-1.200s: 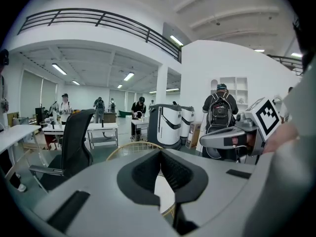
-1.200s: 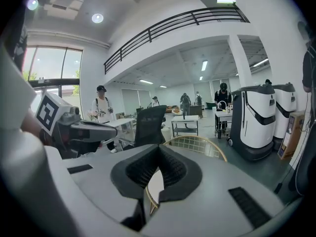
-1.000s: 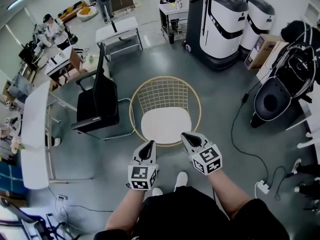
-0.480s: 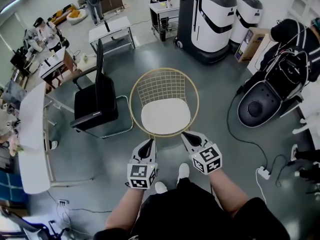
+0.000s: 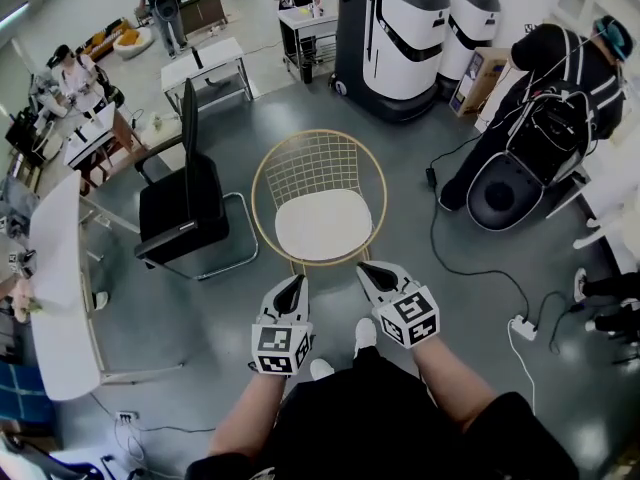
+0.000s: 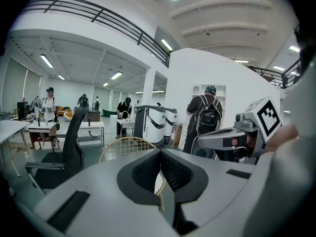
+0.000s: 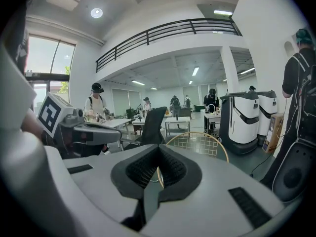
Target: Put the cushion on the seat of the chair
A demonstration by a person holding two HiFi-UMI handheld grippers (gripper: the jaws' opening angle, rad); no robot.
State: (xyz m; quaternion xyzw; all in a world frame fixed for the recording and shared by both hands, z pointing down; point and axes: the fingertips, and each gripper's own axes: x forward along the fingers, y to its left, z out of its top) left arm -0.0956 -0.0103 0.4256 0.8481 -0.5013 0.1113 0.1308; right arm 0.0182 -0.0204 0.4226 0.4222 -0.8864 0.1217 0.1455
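— Where was the cushion [image 5: 323,225]?

— On the seat of the round wire chair [image 5: 318,166]; it was white and rounded, lay flat inside the gold rim, and had the lattice back rising behind it.

— And the grippers?

— Both were on the near side of the chair, apart from the cushion; the left gripper [image 5: 297,282] was a little short of the front rim, and the right gripper [image 5: 364,267] was closer to that rim; they were side by side, pointing toward the seat.

— What were the fingers doing?

— The left gripper's fingers [image 6: 147,174] were pressed together with nothing between them; the right gripper's fingers [image 7: 143,171] were likewise closed on nothing; beyond each pair only the top of the chair's gold back showed.

— What stood around the chair?

— A black office chair [image 5: 185,203] was just beside it on the left; further left was a long white counter [image 5: 58,268]; behind the wire chair were two tall white-and-black machines [image 5: 392,38]; to the right a person with a backpack [image 5: 552,73] bent over a round black-and-white unit [image 5: 500,196].

— Anything on the floor [image 5: 420,178]?

— A black cable [image 5: 468,268] ran across the grey surface to a white power strip [image 5: 522,327]; the holder's white shoes [image 5: 364,334] showed between the grippers; more people and counters were far back in the hall.
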